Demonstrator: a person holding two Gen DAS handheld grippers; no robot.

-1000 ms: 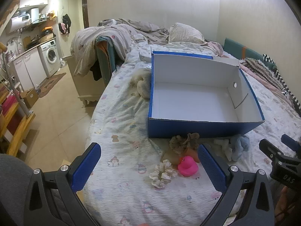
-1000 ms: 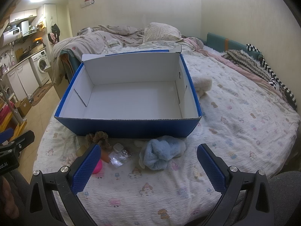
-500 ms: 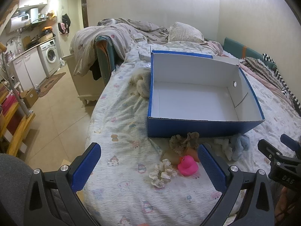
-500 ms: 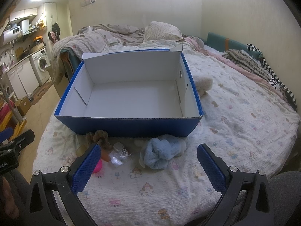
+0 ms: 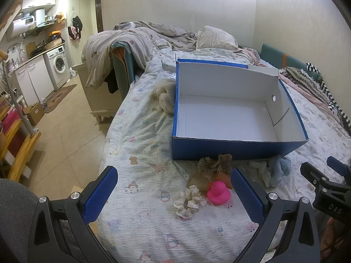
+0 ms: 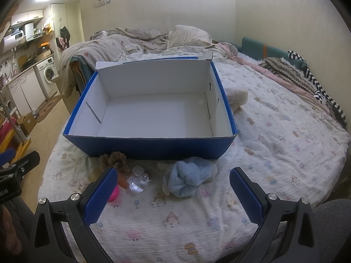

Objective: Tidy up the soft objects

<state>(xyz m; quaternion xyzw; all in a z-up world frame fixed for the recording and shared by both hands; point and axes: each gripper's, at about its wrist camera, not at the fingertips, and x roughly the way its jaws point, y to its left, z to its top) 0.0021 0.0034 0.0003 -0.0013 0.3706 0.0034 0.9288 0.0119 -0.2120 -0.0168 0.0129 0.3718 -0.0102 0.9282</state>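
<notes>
While both grippers' jaws gape empty, only the left wrist shows the cream scrunchie [image 5: 189,201].

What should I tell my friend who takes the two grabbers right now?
Left gripper: open, empty, above the bed near the duck and cream scrunchie.
Right gripper: open, empty, near the blue towel.
Box: empty.
Brown scrunchie lies in front of the box; a cream plush sits beside it.
Done: nothing.
Left: put the soft things in the box.
</notes>
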